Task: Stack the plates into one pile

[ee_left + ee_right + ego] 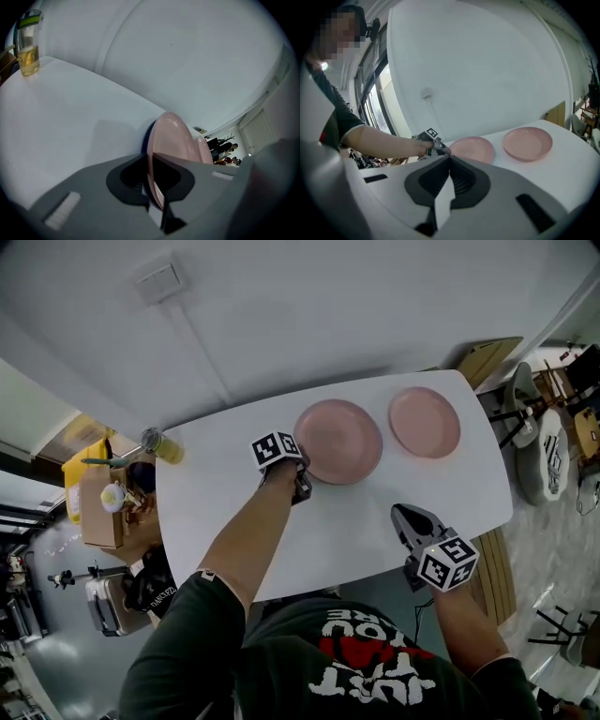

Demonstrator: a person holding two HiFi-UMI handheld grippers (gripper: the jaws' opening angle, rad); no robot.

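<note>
Left tool [303, 482]: clamped on rim of centre plate [339, 440]. Right tool [403, 515]: together, empty. Second plate [425, 421] right; glass [165, 446], perhaps juice, left.

The left gripper [153, 158] has its jaws closed on the near rim of a pink plate [172, 138], which is seen almost edge-on over the white table [70, 117]. A second pink plate [205, 148] lies just beyond it. A cup of yellow liquid [28, 44] stands by the table's far edge.
</note>
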